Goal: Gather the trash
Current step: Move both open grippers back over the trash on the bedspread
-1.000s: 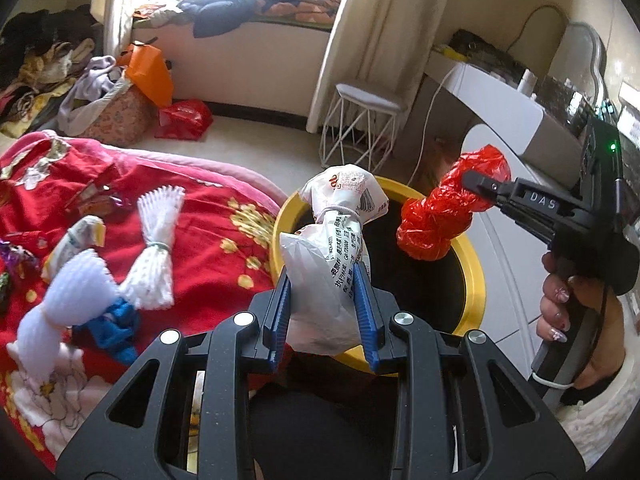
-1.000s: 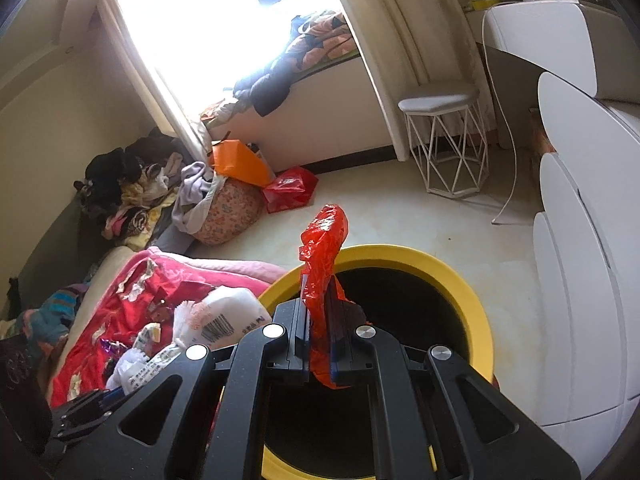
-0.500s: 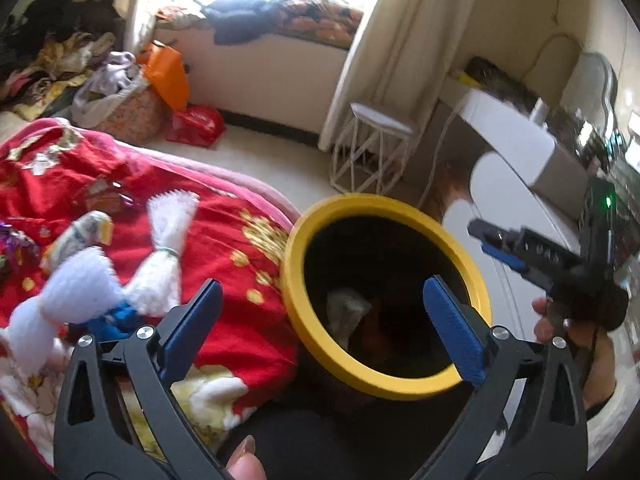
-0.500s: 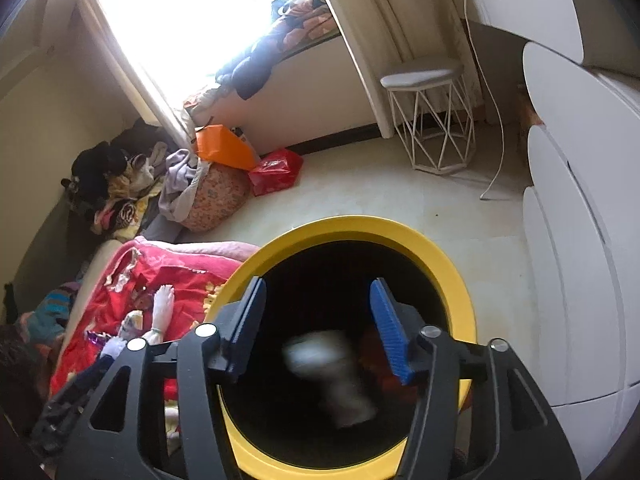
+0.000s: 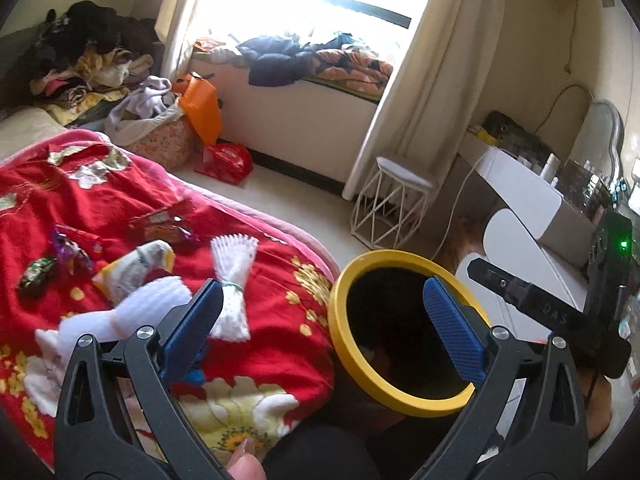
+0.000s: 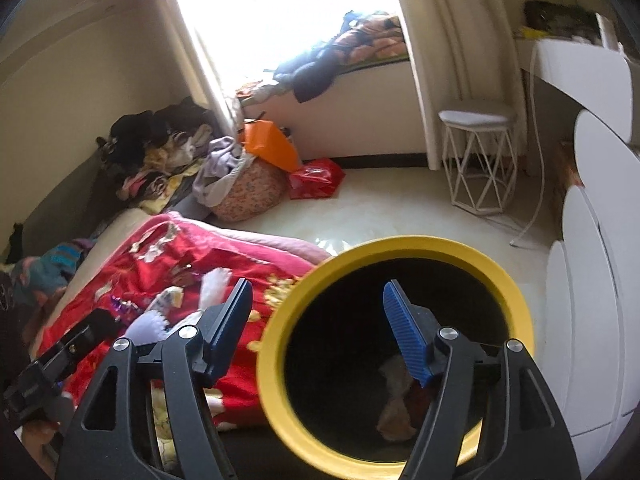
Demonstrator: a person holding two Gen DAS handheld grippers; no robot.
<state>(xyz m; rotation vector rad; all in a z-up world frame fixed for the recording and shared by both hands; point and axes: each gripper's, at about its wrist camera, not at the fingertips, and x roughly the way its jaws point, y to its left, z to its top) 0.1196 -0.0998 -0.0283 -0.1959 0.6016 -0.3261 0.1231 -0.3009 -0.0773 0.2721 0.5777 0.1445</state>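
A black bin with a yellow rim [image 5: 340, 332] [image 6: 272, 360] stands beside the bed. Inside it lie a white bag [image 6: 394, 412] and something red [image 6: 416, 396]. My left gripper [image 5: 320, 292] is wide open and empty, spanning the bed edge and the bin. My right gripper [image 6: 318, 286] hovers over the bin's left rim; its jaws are opening, with nothing between them. On the red blanket [image 5: 100, 200] lie white foam nets [image 5: 234, 280] [image 5: 132, 312], a snack wrapper [image 5: 136, 268] and small candy wrappers [image 5: 38, 276].
A white wire stool [image 5: 394, 208] and a white dresser [image 5: 528, 208] stand right of the bin. A patterned laundry basket [image 6: 248, 188], an orange bag [image 6: 272, 144] and a red bag [image 6: 316, 178] sit on the floor near the window seat.
Both grippers opened: the white bag left the left gripper and the red bag left the right one, and both dropped into the bin. Both views have since swung left toward the bed.
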